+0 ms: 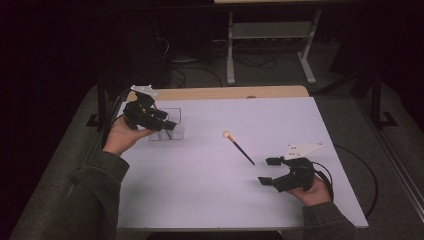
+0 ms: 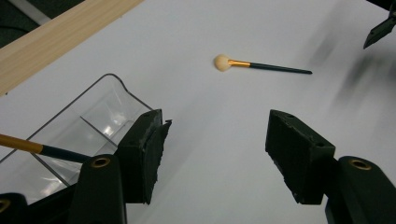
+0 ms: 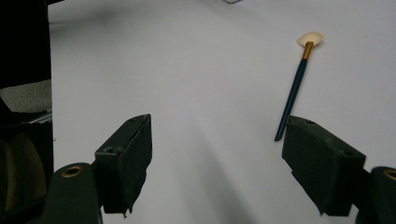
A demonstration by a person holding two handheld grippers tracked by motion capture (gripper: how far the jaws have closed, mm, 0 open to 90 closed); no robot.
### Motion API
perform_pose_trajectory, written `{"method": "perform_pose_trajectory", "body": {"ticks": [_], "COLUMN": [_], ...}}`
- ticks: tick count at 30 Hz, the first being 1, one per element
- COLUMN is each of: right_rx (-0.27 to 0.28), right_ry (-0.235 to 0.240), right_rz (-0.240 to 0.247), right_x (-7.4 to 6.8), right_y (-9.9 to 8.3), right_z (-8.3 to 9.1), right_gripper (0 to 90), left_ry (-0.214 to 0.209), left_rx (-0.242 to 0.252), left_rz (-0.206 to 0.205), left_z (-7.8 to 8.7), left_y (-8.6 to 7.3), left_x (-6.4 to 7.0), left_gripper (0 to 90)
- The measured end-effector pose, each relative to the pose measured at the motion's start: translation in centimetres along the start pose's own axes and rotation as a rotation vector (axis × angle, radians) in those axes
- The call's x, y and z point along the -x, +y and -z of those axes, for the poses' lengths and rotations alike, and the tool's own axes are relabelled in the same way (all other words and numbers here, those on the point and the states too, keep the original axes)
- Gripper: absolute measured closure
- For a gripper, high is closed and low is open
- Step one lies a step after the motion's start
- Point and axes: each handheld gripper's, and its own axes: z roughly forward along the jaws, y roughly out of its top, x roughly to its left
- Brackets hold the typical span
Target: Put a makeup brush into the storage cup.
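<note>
White table bears brush; both tongs gape.

- High view: mounted above the person's side, facing forward and down, far enough to take in the whole white table.
- Left gripper view: rides low and close to the tabletop, looking between its own jaws.
- Right gripper view: likewise low and close.
- Shared: all three views include the brush.
</note>
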Motion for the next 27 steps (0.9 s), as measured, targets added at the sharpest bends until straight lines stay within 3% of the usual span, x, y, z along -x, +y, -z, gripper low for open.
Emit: {"method": "perform_pose_trajectory", "body": {"ticks": [14, 24, 27], "right_rx": [-0.005, -0.017, -0.017], "right_ry": [-0.008, -0.02, -0.029], "right_rz": [-0.006, -0.013, -0.022], "right_x": [-0.2, 0.0, 0.2], "right_y": [0.1, 0.5, 0.6], "right_z": [-0.1, -0.6, -0.5], "right_gripper": [23.2, 23.2, 23.2], "left_ry": [-0.012, -0.027, -0.01], "left_rx": [0.008, 0.024, 0.026], "left_rz": [-0.03, -0.009, -0.005], "left_z": [0.0, -0.3, -0.4], "left_y": [-1.0, -2.8, -3.6], "left_x": [1.5, 2.5, 2.9], "left_gripper": [36.2, 34.8, 34.4]}}
